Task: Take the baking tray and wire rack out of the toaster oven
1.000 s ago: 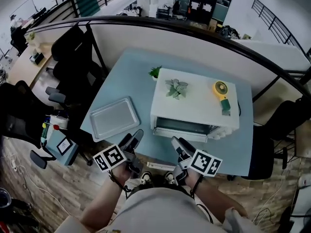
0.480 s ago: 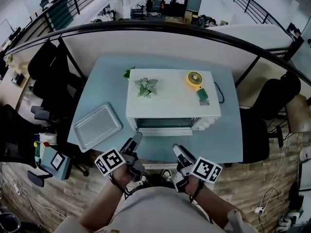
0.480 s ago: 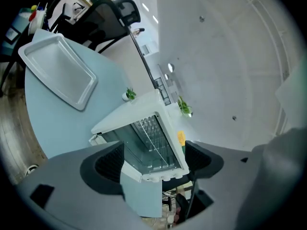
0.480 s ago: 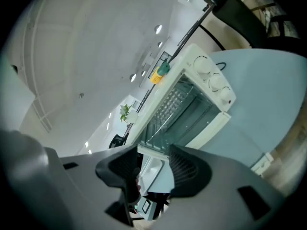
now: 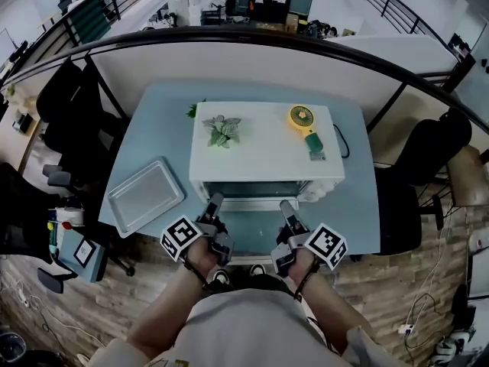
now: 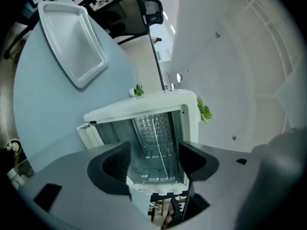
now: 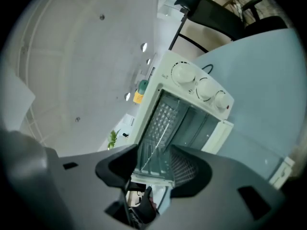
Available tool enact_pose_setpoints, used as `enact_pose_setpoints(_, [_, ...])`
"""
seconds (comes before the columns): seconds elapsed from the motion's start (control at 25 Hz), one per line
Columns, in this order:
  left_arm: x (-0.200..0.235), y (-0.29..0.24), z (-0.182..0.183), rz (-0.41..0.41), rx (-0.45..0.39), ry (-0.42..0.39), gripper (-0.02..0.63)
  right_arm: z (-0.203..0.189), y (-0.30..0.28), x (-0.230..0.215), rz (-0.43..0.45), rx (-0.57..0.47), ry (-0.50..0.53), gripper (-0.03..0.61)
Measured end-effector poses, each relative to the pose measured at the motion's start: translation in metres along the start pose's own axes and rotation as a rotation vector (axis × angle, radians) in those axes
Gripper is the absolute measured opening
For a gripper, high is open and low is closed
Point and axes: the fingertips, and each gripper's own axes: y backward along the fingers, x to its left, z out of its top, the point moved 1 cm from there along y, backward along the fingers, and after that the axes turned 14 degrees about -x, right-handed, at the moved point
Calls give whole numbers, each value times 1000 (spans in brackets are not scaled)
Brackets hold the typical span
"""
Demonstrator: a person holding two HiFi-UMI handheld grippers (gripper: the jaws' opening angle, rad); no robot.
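Pale blue table (image 5: 351, 205) carries a white toaster oven (image 5: 263, 155) whose open mouth faces both grippers. The left gripper (image 5: 216, 201) and right gripper (image 5: 286, 206) hover side by side just short of the opening. The left jaws have just been closing but stand apart with nothing between them; the right jaws are also parted and empty. Straight ahead of both pairs of jaws, inside the cavity, the wire rack (image 6: 157, 143) shows nearly edge-on as thin wires. The baking tray (image 5: 145, 197) lies flat on the table well to the left of the left jaws, hollow side up, its long axis slanting from near-left to far-right toward the oven.
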Motion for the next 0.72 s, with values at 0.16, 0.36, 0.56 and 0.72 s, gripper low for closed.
enact_pose_setpoints(0.16, [6, -19, -13, -35, -18, 29, 299, 6, -28, -10, 27, -54, -34, 216])
enact_pose_setpoints(0.36, [13, -43, -21, -85, -64, 58, 299, 14, -54, -26, 68, -96, -87, 216])
enact_pose_setpoints(0.56, [10, -66, -25, -146, -110, 86, 299, 16, -83, -32, 137, -122, -98, 207])
enact_pose_setpoints(0.72, [10, -82, -26, -175, -143, 94, 299, 13, -100, -35, 184, -150, -126, 208])
